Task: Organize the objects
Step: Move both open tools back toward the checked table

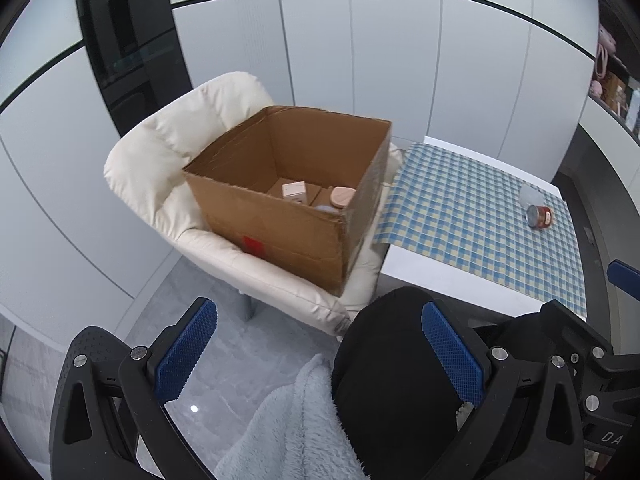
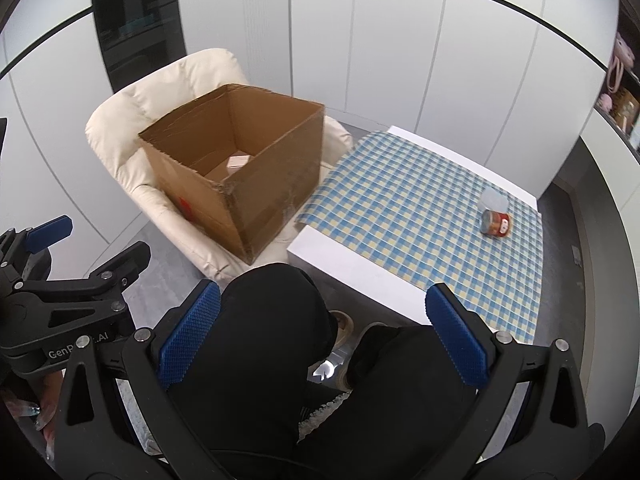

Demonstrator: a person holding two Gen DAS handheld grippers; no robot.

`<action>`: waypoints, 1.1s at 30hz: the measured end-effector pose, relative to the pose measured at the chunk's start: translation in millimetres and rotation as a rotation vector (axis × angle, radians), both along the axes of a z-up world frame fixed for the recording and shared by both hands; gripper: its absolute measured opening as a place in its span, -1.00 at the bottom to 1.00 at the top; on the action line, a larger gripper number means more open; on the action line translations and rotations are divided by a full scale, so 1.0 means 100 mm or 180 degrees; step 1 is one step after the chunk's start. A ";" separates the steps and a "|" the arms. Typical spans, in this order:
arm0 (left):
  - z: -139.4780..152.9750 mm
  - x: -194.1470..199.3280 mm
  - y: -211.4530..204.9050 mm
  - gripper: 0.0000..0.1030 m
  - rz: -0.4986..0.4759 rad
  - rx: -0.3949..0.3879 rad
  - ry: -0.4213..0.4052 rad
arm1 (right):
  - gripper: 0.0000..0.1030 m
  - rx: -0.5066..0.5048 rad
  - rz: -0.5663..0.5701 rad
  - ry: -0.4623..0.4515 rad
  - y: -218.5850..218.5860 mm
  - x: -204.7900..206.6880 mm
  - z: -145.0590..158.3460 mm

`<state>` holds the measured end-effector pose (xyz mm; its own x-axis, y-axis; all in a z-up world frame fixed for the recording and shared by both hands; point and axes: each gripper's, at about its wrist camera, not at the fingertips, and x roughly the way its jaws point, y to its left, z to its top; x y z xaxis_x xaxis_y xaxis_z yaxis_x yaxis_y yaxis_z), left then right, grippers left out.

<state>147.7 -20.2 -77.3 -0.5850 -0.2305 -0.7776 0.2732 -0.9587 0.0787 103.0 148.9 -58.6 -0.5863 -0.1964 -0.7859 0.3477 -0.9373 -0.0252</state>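
An open cardboard box (image 1: pixel 296 236) (image 2: pixel 256 208) sits on a cream armchair (image 1: pixel 160 160) (image 2: pixel 132 120). Inside it lie a small pink-white carton (image 1: pixel 294 191) and a round pink lid (image 1: pixel 342 197). On the blue checked tablecloth (image 1: pixel 472 216) (image 2: pixel 408 208) a red tin can (image 1: pixel 539 216) (image 2: pixel 495 223) lies on its side beside a clear plastic cup (image 1: pixel 532 195) (image 2: pixel 494 199). My left gripper (image 1: pixel 320 356) is open and holds nothing, well short of the box. My right gripper (image 2: pixel 324 336) is open too, held above the person's black-trousered knees (image 2: pixel 272 320).
The white table (image 2: pixel 320 252) stands right of the armchair. A pale blue fleecy sleeve (image 1: pixel 296 424) shows low in the left wrist view. White wall panels run behind, with a dark cabinet (image 1: pixel 124 40) at the upper left and shelves (image 1: pixel 612 80) at the far right.
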 end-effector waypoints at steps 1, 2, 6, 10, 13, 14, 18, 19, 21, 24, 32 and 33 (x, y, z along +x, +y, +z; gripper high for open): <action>0.00 0.00 0.03 0.99 -0.0028 -0.0002 0.0008 | 1.00 -0.0005 -0.0040 0.0002 0.04 0.01 0.01; 0.01 -0.02 0.07 0.99 -0.0069 -0.0009 0.0016 | 1.00 -0.0007 -0.0071 0.0004 0.08 0.01 0.01; 0.01 -0.06 0.21 0.99 -0.0212 -0.0018 0.0019 | 1.00 0.0019 -0.0222 -0.0001 0.22 0.01 0.00; 0.02 -0.13 0.38 0.99 -0.0361 -0.0047 0.0022 | 1.00 -0.0001 -0.0370 -0.0009 0.39 0.01 0.01; 0.00 -0.18 0.49 0.99 -0.0459 -0.0025 0.0007 | 1.00 -0.0003 -0.0494 -0.0020 0.52 0.01 0.00; 0.00 -0.20 0.53 0.99 -0.0497 -0.0018 -0.0002 | 1.00 -0.0007 -0.0537 -0.0028 0.56 0.02 0.00; -0.01 -0.26 0.68 0.99 -0.0622 -0.0025 -0.0011 | 1.00 -0.0032 -0.0698 -0.0054 0.74 0.03 -0.02; -0.01 -0.27 0.71 0.99 -0.0655 -0.0031 -0.0014 | 1.00 -0.0037 -0.0743 -0.0066 0.79 0.03 -0.03; -0.02 -0.29 0.80 0.99 -0.0727 -0.0033 -0.0028 | 1.00 -0.0056 -0.0837 -0.0095 0.89 0.04 -0.05; -0.03 -0.32 0.90 0.99 -0.0826 -0.0030 -0.0033 | 1.00 -0.0083 -0.0953 -0.0114 1.03 0.06 -0.07; -0.05 -0.38 1.19 0.99 -0.1043 -0.0047 -0.0048 | 1.00 -0.0174 -0.1283 -0.0179 1.39 0.14 -0.11; -0.05 -0.39 1.22 0.99 -0.1069 -0.0042 -0.0049 | 1.00 -0.0178 -0.1315 -0.0182 1.43 0.16 -0.12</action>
<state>108.6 101.7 -82.4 -0.6182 -0.0370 -0.7851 -0.0591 -0.9939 0.0933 118.6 291.4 -70.5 -0.5805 0.0029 -0.8143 -0.0584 -0.9976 0.0381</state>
